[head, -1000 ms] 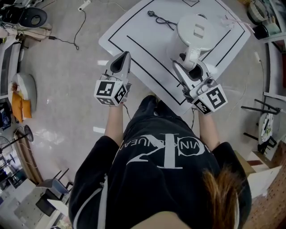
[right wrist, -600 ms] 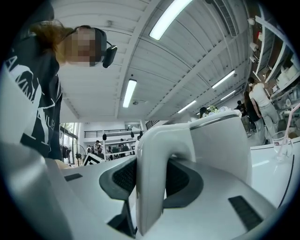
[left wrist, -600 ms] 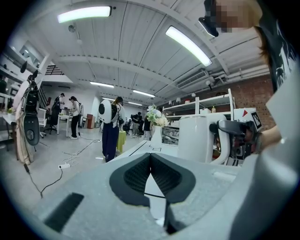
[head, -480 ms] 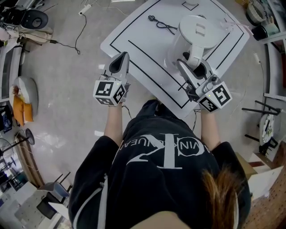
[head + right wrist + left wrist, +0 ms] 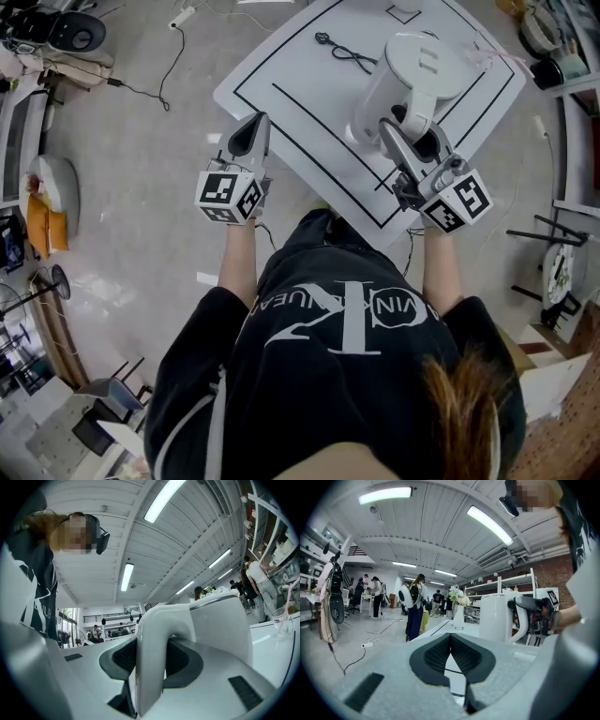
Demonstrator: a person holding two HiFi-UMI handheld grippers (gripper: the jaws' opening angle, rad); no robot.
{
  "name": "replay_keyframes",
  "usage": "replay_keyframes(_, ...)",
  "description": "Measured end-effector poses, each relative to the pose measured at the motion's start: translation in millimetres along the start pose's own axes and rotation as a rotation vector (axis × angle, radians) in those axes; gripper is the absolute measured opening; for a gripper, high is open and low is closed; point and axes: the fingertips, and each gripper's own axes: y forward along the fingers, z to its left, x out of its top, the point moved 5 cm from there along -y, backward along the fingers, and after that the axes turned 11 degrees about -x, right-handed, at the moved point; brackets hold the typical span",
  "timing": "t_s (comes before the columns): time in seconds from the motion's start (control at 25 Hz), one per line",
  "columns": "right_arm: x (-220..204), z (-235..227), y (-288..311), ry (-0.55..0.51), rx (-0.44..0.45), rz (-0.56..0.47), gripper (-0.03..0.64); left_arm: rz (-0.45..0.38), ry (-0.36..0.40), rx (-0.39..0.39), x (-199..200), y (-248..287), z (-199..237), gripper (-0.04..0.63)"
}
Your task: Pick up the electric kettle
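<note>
The white electric kettle [image 5: 412, 70] is over the white table [image 5: 291, 66], leaning a little, its handle [image 5: 417, 111] toward me. My right gripper [image 5: 398, 131] is shut on that handle. In the right gripper view the handle [image 5: 152, 653] is clamped between the dark pads, with the kettle body [image 5: 220, 630] just beyond. My left gripper [image 5: 255, 122] hovers off the table's near left edge, shut and holding nothing. In the left gripper view its pads meet at the tip [image 5: 450, 635], and the kettle [image 5: 497, 618] shows to the right.
A black cable [image 5: 345, 52] lies on the table beyond the kettle. A clear cup with a straw [image 5: 487, 52] stands at the far right. Black lines mark rectangles on the table top. Shelves and clutter line the room's right side; people stand far off.
The kettle and my right gripper have shifted together slightly up and to the right in the head view, and the kettle leans more. My left gripper has stayed where it was.
</note>
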Motion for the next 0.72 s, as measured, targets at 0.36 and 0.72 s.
replay_keyframes(0.36, 6.8, -4.5, 3.1, -0.04, -0.007, -0.011, 0.133, 0.0, 0.001, 0.007, -0.9, -1.5, 2.2, 0.011)
replay_keyframes(0.72, 20.9, -6.0, -2.7, -0.062, -0.021, -0.031, 0.133, -0.017, 0.016, -0.01, 8.6, 3.3, -1.3, 0.011)
